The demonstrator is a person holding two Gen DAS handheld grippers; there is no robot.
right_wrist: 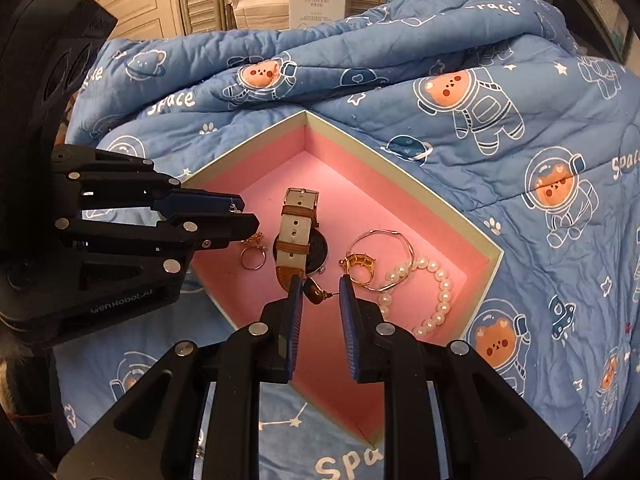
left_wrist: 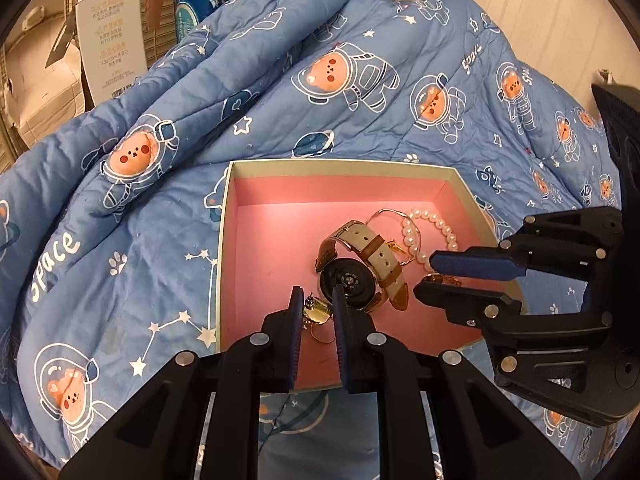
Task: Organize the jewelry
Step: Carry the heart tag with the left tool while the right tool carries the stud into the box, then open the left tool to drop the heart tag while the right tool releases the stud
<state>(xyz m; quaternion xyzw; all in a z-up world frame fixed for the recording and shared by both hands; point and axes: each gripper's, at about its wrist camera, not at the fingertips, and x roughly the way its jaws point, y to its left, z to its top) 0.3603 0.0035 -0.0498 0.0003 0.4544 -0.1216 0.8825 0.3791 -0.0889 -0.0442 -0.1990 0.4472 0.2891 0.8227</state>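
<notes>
Mostly done: watch (right_wrist: 298, 236), pearls (right_wrist: 432, 296), rings in pink box (left_wrist: 340, 168). Left gripper (left_wrist: 316, 312) pinching gold earring (left_wrist: 316, 312), right gripper (right_wrist: 320, 294) pinching dark earring (right_wrist: 314, 291) at six o'clock, not dropped yet.

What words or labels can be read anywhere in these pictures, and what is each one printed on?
"space": white lettering repeated across the blue quilted blanket with astronaut bears.
"GenRobot.AI": pale lettering on the black plastic body of the left gripper, seen from the right wrist view.
Tall white cardboard box behind the blanket: several lines of print and a barcode, too small and blurred to read.
Blue package beside it: print unreadable.
</notes>
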